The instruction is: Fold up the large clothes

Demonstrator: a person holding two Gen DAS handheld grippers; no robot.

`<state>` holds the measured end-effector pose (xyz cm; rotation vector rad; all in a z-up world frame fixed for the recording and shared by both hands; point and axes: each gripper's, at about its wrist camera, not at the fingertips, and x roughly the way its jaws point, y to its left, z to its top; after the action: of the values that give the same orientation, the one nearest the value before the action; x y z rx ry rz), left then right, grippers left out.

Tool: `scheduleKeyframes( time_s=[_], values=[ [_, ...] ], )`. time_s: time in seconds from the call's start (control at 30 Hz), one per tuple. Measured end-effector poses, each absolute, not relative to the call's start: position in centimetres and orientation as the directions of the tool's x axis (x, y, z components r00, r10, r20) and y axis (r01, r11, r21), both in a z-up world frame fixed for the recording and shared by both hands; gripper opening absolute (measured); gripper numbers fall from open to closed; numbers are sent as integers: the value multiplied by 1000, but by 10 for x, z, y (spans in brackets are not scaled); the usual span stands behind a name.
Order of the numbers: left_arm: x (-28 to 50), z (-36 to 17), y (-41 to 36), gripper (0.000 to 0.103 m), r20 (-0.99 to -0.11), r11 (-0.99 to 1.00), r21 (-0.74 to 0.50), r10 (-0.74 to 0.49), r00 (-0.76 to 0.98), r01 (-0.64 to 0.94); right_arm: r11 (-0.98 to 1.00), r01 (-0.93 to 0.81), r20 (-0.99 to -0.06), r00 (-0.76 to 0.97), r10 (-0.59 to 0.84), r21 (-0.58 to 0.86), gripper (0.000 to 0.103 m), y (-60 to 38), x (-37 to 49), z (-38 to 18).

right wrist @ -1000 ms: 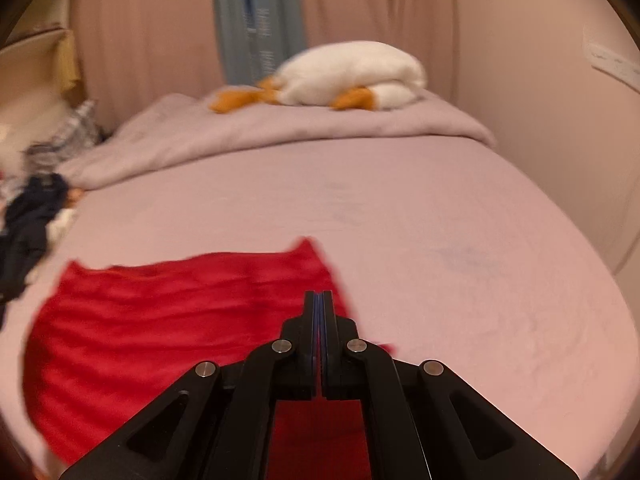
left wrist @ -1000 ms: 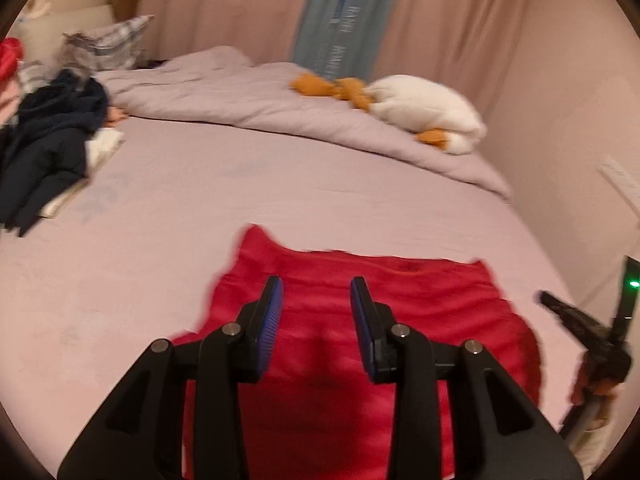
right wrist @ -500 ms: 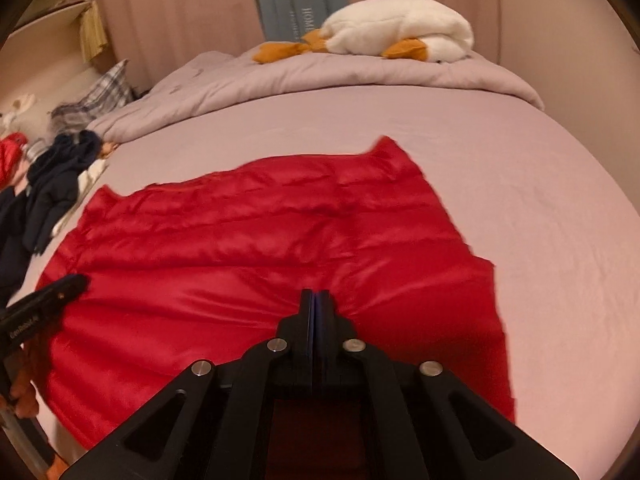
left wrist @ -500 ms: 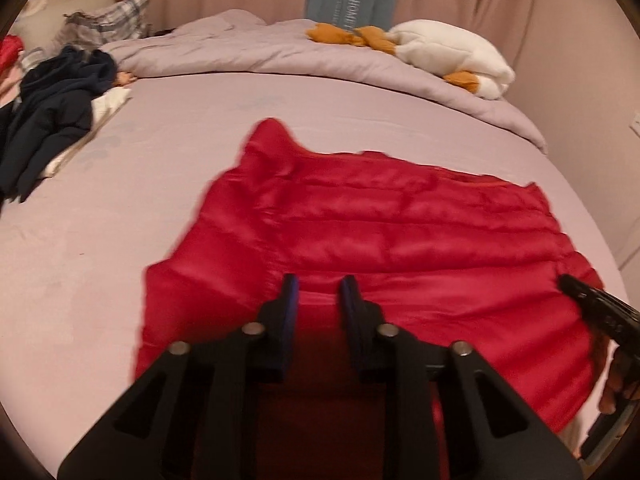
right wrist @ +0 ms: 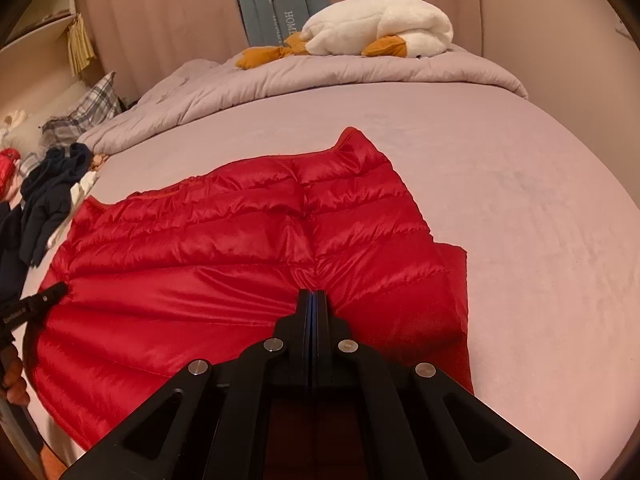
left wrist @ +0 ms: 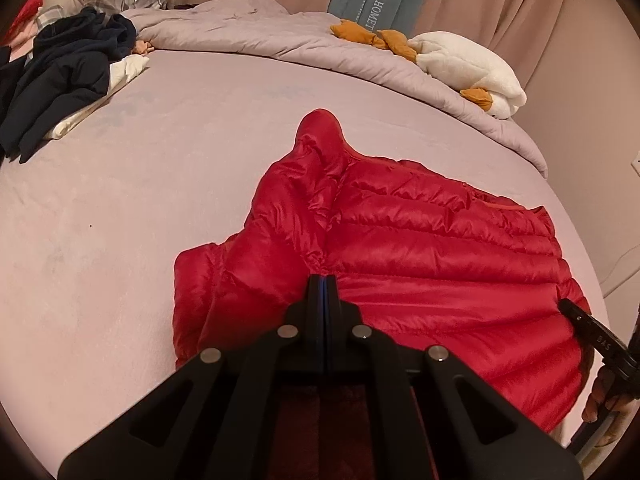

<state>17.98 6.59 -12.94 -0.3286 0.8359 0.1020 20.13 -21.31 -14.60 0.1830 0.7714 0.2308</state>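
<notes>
Both claws are pinched together on the near hem of the red puffer jacket [left wrist: 420, 248]: the left claw [left wrist: 322, 280] and the right claw [right wrist: 313, 294]. The jacket lies spread on the bed [left wrist: 140, 184] ahead of them. Beyond it, a rumpled duvet [right wrist: 320, 76] carries a white plush goose [right wrist: 380, 24]. Dark clothes [left wrist: 60, 76] are piled far left of the left claw

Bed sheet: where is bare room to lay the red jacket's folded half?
Bare sheet lies between the red jacket and the rolled duvet, and right of the jacket toward the wall. It is crowded by the dark clothes pile and the plush goose.
</notes>
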Motion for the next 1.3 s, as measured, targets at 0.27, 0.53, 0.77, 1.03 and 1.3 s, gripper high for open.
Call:
scheduleKeyframes(
  time_s=[0.27, 0.53, 0.77, 1.03, 1.3],
  values=[
    [185, -95, 70, 21, -754, 950, -239, -52, 654, -199, 969, -96, -669, 707, 228, 229, 0, -230, 209, -128],
    [226, -61, 30, 51, -694, 954, -293, -164, 701, -67, 914, -230, -637, 660, 399, 334, 13, -211, 247, -89],
    [276, -98, -11, 15, -761, 955, -294, -213, 613, -32, 868, -357, -662, 562, 495, 346, 34, -148, 282, -97],
    [291, -145, 20, 4, -822, 962, -215, -86, 563, -167, 929, -247, -757, 540, 368, 276, 0, -147, 309, -150],
    [289, -146, 45, 4, -817, 961, -141, 23, 576, -239, 970, -129, -763, 598, 244, 208, 0, -186, 311, -157]
  ],
)
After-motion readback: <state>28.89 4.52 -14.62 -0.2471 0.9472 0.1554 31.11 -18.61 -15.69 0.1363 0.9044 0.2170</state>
